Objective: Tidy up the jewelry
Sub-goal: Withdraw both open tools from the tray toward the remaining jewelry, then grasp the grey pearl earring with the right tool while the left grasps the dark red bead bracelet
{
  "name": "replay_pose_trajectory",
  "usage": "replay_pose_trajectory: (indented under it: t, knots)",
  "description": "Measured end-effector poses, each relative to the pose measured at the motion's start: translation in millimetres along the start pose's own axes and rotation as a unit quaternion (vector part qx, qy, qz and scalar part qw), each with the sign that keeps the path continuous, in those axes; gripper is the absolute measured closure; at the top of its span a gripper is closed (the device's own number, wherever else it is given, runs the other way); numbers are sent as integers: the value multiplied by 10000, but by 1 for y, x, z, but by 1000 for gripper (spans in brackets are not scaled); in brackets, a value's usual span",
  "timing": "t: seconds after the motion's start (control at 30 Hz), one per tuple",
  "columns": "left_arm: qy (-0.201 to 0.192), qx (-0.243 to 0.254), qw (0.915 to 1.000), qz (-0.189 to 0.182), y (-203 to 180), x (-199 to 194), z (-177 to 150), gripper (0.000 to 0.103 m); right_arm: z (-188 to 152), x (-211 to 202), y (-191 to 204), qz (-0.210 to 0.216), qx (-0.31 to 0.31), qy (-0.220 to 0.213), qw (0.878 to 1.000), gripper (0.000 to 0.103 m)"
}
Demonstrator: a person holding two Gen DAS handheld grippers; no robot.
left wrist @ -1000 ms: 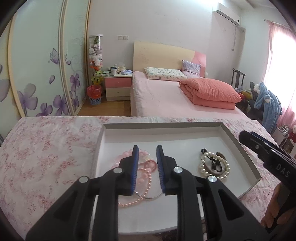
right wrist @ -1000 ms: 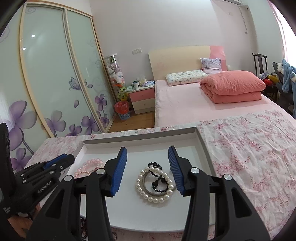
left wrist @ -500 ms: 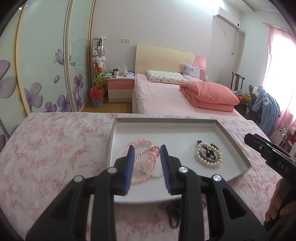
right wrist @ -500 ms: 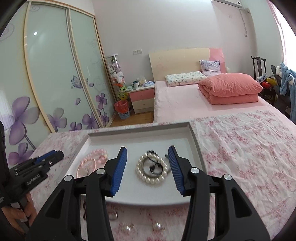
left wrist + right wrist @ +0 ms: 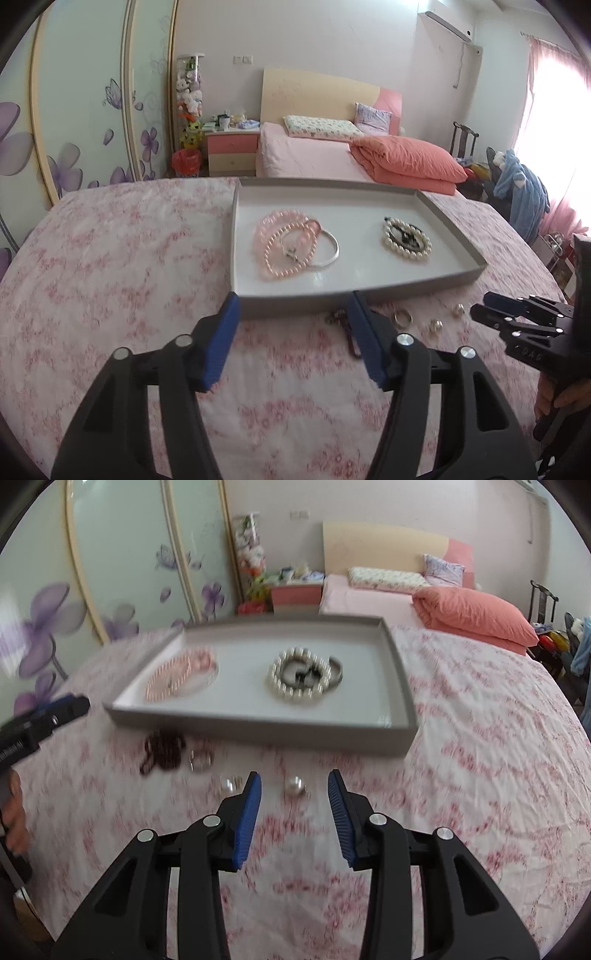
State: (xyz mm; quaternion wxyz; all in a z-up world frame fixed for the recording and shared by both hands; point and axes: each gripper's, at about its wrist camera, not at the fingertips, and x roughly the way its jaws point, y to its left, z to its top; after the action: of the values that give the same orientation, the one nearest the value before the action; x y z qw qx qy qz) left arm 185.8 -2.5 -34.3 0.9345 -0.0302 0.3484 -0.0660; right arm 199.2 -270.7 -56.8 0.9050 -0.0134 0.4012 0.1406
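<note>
A grey tray [image 5: 332, 304] on the flowered cloth holds pink bead bracelets [image 5: 284, 247], a silver bangle [image 5: 330, 254] and a white pearl bracelet [image 5: 406, 240] around a dark piece. My left gripper [image 5: 293, 301] hovers before the tray's front wall, its jaws opening with nothing between them. In front of the tray lie a dark bead chain [image 5: 162, 753], a ring [image 5: 201, 760] and two pearl pieces [image 5: 229, 784]. My right gripper [image 5: 294, 777] is low over the cloth, jaws closing, and one pearl piece [image 5: 294, 787] lies between its tips, untouched.
The pink flowered cloth [image 5: 110, 277] spreads wide to the left of the tray and in front of it. Each gripper shows at the edge of the other's view, the right gripper [image 5: 484, 314] and the left gripper [image 5: 74, 705]. A bed, nightstand and wardrobe stand far behind.
Both grippers drew back from over the tray to the cloth before it. The left jaws spread wider, the right narrowed slightly. Loose pieces in front of the tray came into view.
</note>
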Motion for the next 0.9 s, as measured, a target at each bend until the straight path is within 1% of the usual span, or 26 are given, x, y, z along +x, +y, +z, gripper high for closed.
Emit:
replay_pose_trajectory:
  t: [0.2, 0.27, 0.37, 0.53, 0.63, 0.7, 0.73, 0.8, 0.9]
  knots:
    - [152, 147, 9997, -89, -8, 3, -7, 42, -1, 15, 2, -51, -57, 257, 9996, 71]
    - [181, 188, 9996, -102, -11, 4, -9, 42, 1, 21, 1, -99, -57, 305, 9995, 77]
    - [226, 214, 9994, -118, -14, 7, -10, 42, 2, 28, 0, -140, -27, 383, 9992, 81]
    - [315, 244, 9991, -159, -18, 13, -12, 42, 2, 31, 4, -202, -118, 367, 9991, 81]
    - [389, 280, 9987, -182, -22, 17, -14, 42, 1, 32, 7, -256, -204, 331, 9989, 87]
    - [469, 343, 9981, -189, -27, 21, -15, 42, 0, 30, 9, -350, -236, 312, 9986, 87]
    - [509, 374, 9978, -188, -29, 22, -15, 42, -1, 30, 8, -378, -209, 305, 9986, 87]
    - [642, 470, 9967, -169, -37, 29, -16, 37, -2, 29, 3, -397, -80, 302, 9987, 87]
    - [789, 578, 9952, -90, -46, 39, -18, 36, -1, 28, -7, -356, 134, 290, 9989, 87]
